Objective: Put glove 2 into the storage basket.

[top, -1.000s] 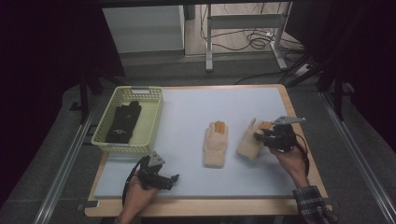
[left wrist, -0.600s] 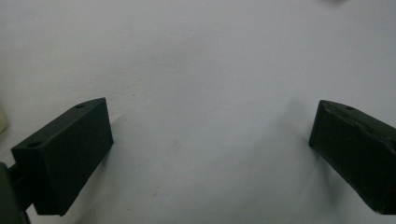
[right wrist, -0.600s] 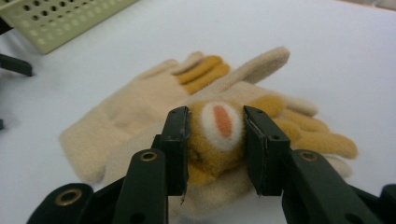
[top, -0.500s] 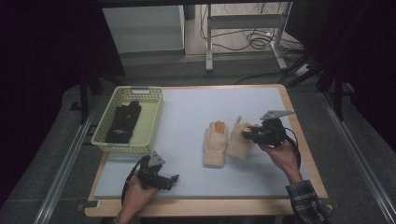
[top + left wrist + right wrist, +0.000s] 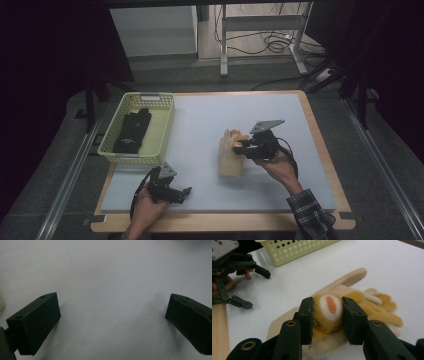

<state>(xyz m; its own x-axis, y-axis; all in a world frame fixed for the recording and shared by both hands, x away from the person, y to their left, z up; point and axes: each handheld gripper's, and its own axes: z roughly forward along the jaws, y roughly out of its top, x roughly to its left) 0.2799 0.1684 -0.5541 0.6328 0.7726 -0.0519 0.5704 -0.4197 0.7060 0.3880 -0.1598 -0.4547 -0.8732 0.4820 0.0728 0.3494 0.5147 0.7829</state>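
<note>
In the high view the right gripper (image 5: 239,147) is sitting right of centre in the frame, reaching leftward over a tan glove (image 5: 229,161) that is lying flat on the white mat (image 5: 210,115). It is grasping a second glove (image 5: 235,139), tan with orange fingers, and holding it on top of the flat one, so the two are touching and overlapping. In the right gripper view the jaws are rising from the bottom of the frame and pressing from both sides on the bunched glove (image 5: 328,311), whose white patch with an orange spot is facing the camera between them; its orange fingers are spreading toward the right of the frame, and the flat tan glove (image 5: 348,280) is lying underneath, its thumb pointing to the upper right. The left gripper (image 5: 187,192) is resting at the lower left of the high view, near the mat's front edge, well apart from both gloves. In the left gripper view its jaws are standing wide, released, with bare mat (image 5: 110,277) between them. A yellow basket (image 5: 164,125) is sitting at the left of the high view, on the mat's left edge, with a black glove (image 5: 131,131) lying inside it; the basket (image 5: 294,250) is also showing at the top of the right gripper view, above the left gripper (image 5: 249,286).
</note>
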